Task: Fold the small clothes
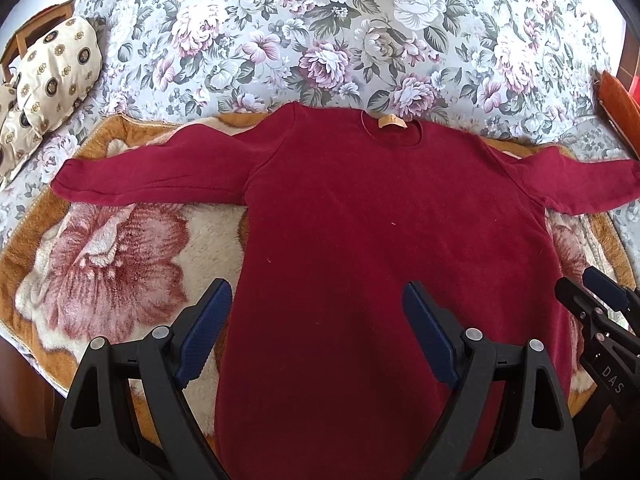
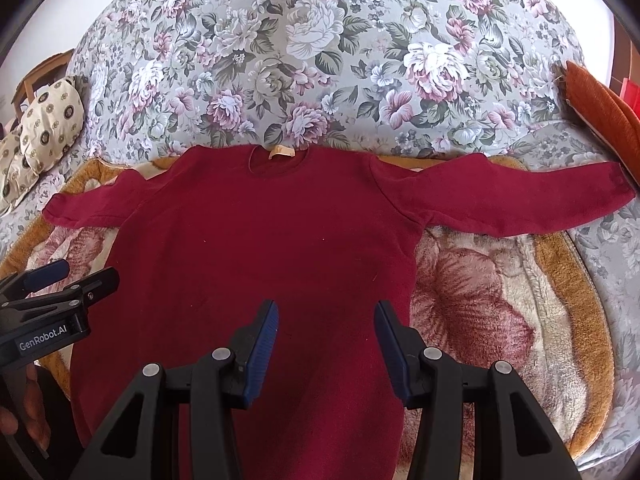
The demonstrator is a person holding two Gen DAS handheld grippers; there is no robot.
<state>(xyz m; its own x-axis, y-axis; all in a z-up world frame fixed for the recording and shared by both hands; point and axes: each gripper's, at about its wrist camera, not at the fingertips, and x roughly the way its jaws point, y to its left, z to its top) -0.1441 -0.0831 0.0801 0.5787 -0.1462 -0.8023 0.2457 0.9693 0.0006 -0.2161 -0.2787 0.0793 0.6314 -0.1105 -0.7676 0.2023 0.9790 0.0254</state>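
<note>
A small dark red long-sleeved sweater lies flat on a plush flower-pattern blanket, neck with a tan label at the far side, both sleeves spread out sideways. My left gripper is open and empty over the sweater's lower left part. My right gripper is open and empty over the sweater near its lower right side. The right gripper shows at the right edge of the left wrist view. The left gripper shows at the left edge of the right wrist view.
The blanket lies on a floral-covered bed or sofa. Cream patterned cushions sit at the far left. An orange cushion sits at the far right.
</note>
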